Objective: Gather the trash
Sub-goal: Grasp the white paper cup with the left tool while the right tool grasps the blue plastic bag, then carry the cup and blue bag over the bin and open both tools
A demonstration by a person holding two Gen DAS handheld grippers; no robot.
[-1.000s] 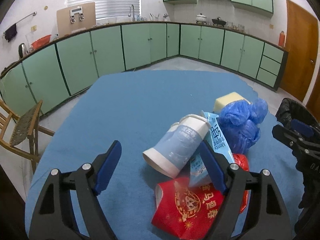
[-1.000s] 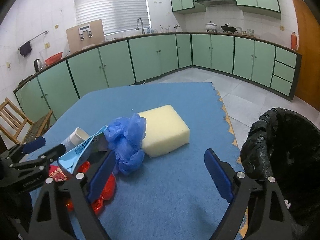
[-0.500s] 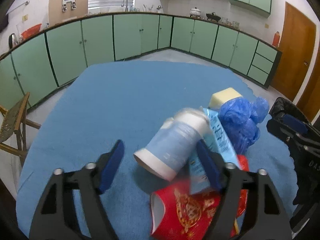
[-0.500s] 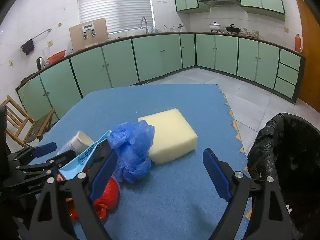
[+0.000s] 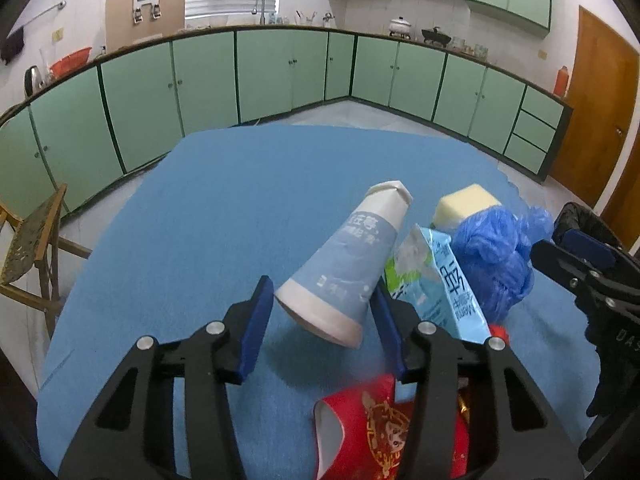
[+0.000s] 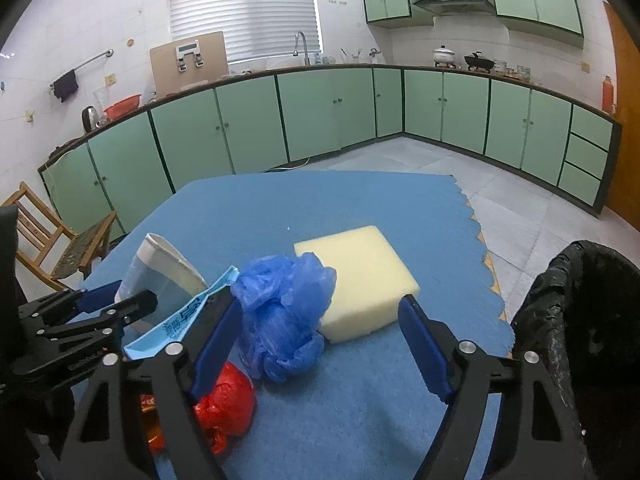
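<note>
In the left view, the left gripper [image 5: 320,320] squeezes the wide end of the cup [image 5: 346,264] between its blue pads. The cup looks lifted and tilted, its small end pointing up and away. Just beside it lie a carton [image 5: 440,280], a blue bag [image 5: 496,256] and a red cup [image 5: 384,428] on the mat [image 5: 240,200]. I think the grip should stay soft, or the paper may crush.

In the right view, the right gripper [image 6: 316,344] is wide apart and holds nothing. It hangs over the blue bag and the sponge [image 6: 360,280]. The bin [image 6: 580,340] waits off the mat's right edge. Carry the cup there over the pile, not through it.
</note>
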